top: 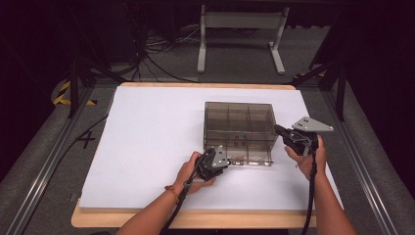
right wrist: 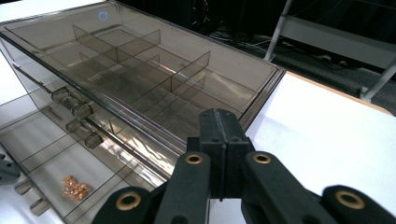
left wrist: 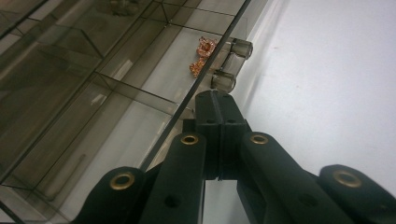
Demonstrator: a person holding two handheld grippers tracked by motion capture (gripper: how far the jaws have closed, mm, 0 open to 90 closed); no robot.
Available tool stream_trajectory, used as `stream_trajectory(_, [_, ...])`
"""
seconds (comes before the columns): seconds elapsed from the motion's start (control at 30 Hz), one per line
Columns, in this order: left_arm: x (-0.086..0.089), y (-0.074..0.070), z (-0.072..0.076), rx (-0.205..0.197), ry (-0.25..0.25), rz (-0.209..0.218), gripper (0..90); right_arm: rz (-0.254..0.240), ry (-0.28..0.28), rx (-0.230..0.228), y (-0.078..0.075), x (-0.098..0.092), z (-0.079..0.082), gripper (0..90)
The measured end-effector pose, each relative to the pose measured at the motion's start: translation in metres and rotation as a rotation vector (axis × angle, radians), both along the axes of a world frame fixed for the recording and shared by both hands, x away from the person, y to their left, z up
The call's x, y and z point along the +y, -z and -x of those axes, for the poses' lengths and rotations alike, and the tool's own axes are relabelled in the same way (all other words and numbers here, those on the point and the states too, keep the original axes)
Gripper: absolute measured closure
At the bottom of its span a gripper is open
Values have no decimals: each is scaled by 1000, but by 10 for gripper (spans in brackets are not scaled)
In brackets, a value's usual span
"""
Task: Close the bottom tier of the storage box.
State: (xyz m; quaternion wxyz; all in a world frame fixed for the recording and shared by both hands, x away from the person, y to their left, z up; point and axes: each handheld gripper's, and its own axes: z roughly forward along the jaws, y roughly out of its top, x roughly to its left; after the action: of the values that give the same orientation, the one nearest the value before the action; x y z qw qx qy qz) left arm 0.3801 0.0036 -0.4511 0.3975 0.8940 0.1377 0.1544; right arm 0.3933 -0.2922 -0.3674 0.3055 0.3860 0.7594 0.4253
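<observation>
**High view: two clenched tools at a smoked drawer box**

Left tool [top: 219, 163]: lower centre of the high view, jaws pressed together on nothing. Its own view shows the tips [left wrist: 215, 100] just below the drawer's two round knobs [left wrist: 231, 65], beside the front edge; contact cannot be confirmed.

Right tool [top: 285, 133]: right of centre, jaws likewise clenched and empty, tips at the box's right side near its front corner. Its own view looks across the lid from the lower middle of the frame.

Box [top: 240, 128]: smoked clear plastic, divided into compartments, centre-right on the white tabletop [top: 147, 147]. A lower drawer [right wrist: 56, 158] stands pulled out toward the bottom of the high view.

Trinket [left wrist: 201, 55]: small copper-coloured piece lying in the open drawer, near the knobs; lower left in the right gripper view [right wrist: 74, 186].

Step in hand, judged: working the drawer, left tool at the front, right tool steadying the box.

Next move, judged: either a straight push on the drawer front to shut it, or opening the left jaws to pick the trinket; the box must be kept from sliding.
</observation>
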Motion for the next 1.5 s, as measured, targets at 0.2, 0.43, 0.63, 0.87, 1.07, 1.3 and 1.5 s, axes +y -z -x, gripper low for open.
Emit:
stream_trajectory(0.2, [-1,-1,-3,-10,-14,-4,890,-6,-2,1,0,-1,0,900])
stream_trajectory(0.43, [1,-1,-9,-15,-27,4,888,-5,-1,1,0,-1,0,900])
stream_trajectory(0.63, [1,-1,-11,-18,-35,4,889,-6,0,2,0,-1,0,900])
stream_trajectory(0.87, [2,-2,-14,-19,-43,0,887,-8,-1,2,0,-1,0,900])
stream_trajectory(1.07, [2,-5,-16,-24,-49,9,886,-9,1,2,0,-1,0,900])
stream_trajectory(1.3, [2,-6,-17,-24,-52,6,886,-8,3,0,0,0,0,900])
stream_trajectory(1.5, [3,-6,-21,-35,-59,3,885,-12,3,1,1,-1,0,900])
